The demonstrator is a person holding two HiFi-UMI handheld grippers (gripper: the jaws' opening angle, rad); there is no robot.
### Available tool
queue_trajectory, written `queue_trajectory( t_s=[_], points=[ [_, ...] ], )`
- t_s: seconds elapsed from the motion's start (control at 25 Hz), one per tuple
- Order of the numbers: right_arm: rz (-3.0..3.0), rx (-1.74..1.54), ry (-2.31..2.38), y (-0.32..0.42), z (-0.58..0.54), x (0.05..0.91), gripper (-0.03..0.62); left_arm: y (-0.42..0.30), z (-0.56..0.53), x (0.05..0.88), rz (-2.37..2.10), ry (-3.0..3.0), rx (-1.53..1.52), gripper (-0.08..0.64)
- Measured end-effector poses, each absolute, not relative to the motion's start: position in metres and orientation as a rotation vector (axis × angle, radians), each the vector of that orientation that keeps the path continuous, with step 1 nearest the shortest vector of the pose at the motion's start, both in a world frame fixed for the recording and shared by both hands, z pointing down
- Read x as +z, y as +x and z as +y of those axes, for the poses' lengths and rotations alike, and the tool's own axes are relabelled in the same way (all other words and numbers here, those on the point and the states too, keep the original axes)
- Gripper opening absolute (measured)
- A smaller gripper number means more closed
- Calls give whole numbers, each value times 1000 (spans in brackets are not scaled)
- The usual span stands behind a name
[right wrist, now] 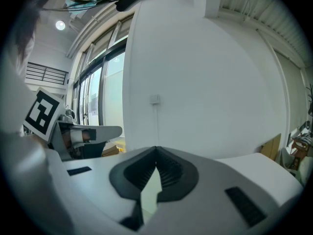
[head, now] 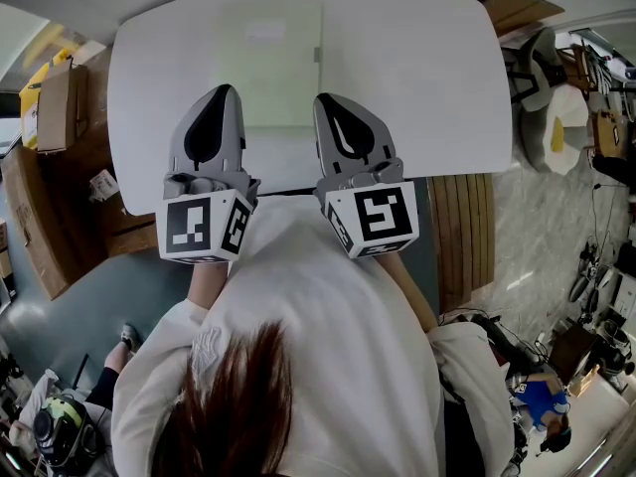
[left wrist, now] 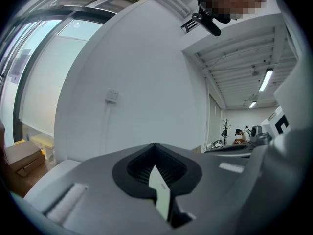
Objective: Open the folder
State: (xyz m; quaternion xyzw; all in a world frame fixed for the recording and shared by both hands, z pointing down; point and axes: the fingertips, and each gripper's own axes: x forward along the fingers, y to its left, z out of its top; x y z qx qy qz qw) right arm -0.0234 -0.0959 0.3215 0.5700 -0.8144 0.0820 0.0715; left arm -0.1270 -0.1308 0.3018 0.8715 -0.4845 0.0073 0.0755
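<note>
A pale, translucent folder [head: 268, 63] lies flat and closed on the white table [head: 417, 78], at its middle, with a small tab on its right edge. My left gripper [head: 221, 95] hovers over the folder's near left corner, and its jaws meet at the tips with nothing held [left wrist: 155, 147]. Beside it, my right gripper [head: 329, 102] hangs just off the folder's near right corner. Its jaws also meet at the tips, empty [right wrist: 156, 149]. Both point level toward a white wall, so the folder is barely seen in the gripper views.
Cardboard boxes [head: 60, 107] stand on the floor left of the table. A slatted wooden panel [head: 462, 227] lies to the right, with chairs [head: 556, 117] beyond it. The wall ahead carries a small socket [left wrist: 112, 96]. The person's white shirt [head: 328, 336] fills the foreground.
</note>
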Motion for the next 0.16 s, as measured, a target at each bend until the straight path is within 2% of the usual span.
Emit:
queue_trajectory(
  t_s=[0.16],
  points=[
    [-2450,247,1713,-22,-95,321,6,-126,-129,301,-1456,2614,19,8]
  ],
)
